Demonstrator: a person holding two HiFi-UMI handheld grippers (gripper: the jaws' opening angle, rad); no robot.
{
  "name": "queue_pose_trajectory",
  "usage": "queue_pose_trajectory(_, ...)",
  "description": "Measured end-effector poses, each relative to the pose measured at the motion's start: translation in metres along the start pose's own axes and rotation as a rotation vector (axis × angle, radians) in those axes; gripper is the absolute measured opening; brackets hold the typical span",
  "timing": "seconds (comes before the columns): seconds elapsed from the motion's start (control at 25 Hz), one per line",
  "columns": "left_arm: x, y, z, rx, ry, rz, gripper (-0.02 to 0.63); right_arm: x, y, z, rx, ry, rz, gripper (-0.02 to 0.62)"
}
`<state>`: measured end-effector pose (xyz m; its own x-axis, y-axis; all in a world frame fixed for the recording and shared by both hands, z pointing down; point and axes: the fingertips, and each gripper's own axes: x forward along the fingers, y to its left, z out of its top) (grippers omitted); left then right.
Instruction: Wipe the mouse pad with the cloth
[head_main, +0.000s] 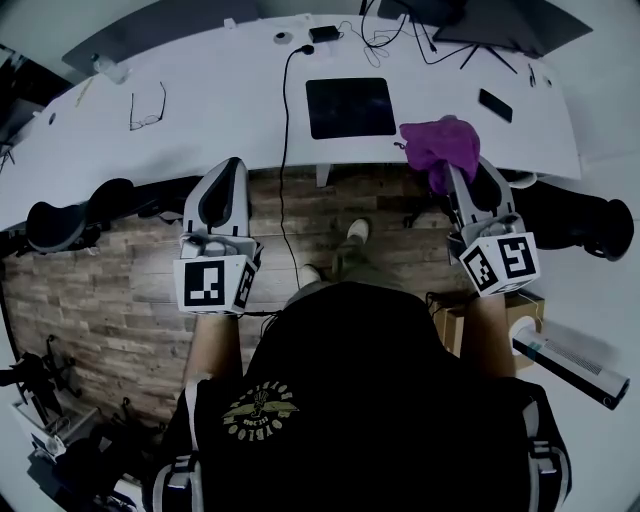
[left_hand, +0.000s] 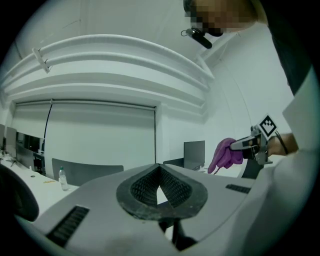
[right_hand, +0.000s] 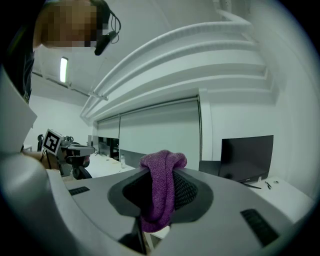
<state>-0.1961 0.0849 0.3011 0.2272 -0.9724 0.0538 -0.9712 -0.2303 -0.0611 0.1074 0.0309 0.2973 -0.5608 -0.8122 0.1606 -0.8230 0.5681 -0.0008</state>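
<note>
Cloth (head_main: 440, 143) hung pinched between the right gripper's (right_hand: 160, 175) jaws, over the desk's (head_main: 200, 120) near edge; left gripper (left_hand: 160, 171) jaws were pressed together, empty; mouse pad (head_main: 350, 107) lay on the desk near the cloth.

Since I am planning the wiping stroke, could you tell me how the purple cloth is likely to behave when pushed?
The cloth droops in folds from the right gripper, so it is probably floppy and light. Its knitted-looking surface suggests it may grip and bunch rather than slide on the mouse pad.
</note>
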Motion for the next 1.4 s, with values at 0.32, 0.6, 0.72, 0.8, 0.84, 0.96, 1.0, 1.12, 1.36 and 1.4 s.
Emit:
queue_pose_trajectory(0.32, 0.021, -0.006, -0.019, -0.009, 0.018, -0.013, 0.002, 0.013, -0.013, -0.01, -0.012, 0.052, -0.001, 0.091)
queue_pose_trajectory(0.6, 0.05, -0.018, -0.028, -0.013, 0.038, -0.019, 0.002, 0.019, -0.037, -0.019, -0.001, 0.072, -0.016, 0.091)
queue_pose_trajectory(0.72, 0.064, -0.019, -0.029, -0.012, 0.048, -0.016, 0.002, 0.026, -0.046, -0.02, 0.004, 0.073, -0.014, 0.091)
queue_pose_trajectory(0.8, 0.073, -0.02, -0.029, -0.009, 0.051, -0.014, 0.002, 0.029, -0.054, -0.02, 0.003, 0.072, -0.016, 0.091)
queue_pose_trajectory(0.84, 0.078, -0.02, -0.028, -0.007, 0.05, -0.012, 0.002, 0.031, -0.058, -0.02, 0.003, 0.07, -0.018, 0.091)
queue_pose_trajectory(0.96, 0.095, -0.022, -0.024, -0.005, 0.037, -0.003, 0.002, 0.034, -0.075, -0.017, 0.0, 0.06, -0.024, 0.091)
queue_pose_trajectory(1.0, 0.1, -0.023, -0.021, -0.003, 0.033, -0.002, 0.002, 0.036, -0.08, -0.016, -0.001, 0.057, -0.025, 0.091)
queue_pose_trajectory(1.12, 0.113, -0.025, -0.014, 0.004, 0.024, 0.01, 0.002, 0.042, -0.094, -0.012, -0.001, 0.048, -0.023, 0.091)
queue_pose_trajectory(1.36, 0.129, -0.022, -0.001, 0.017, 0.013, 0.066, 0.002, 0.059, -0.115, -0.005, 0.016, 0.014, 0.017, 0.091)
queue_pose_trajectory(1.4, 0.13, -0.021, 0.001, 0.018, 0.017, 0.08, 0.002, 0.063, -0.118, -0.004, 0.025, 0.006, 0.028, 0.091)
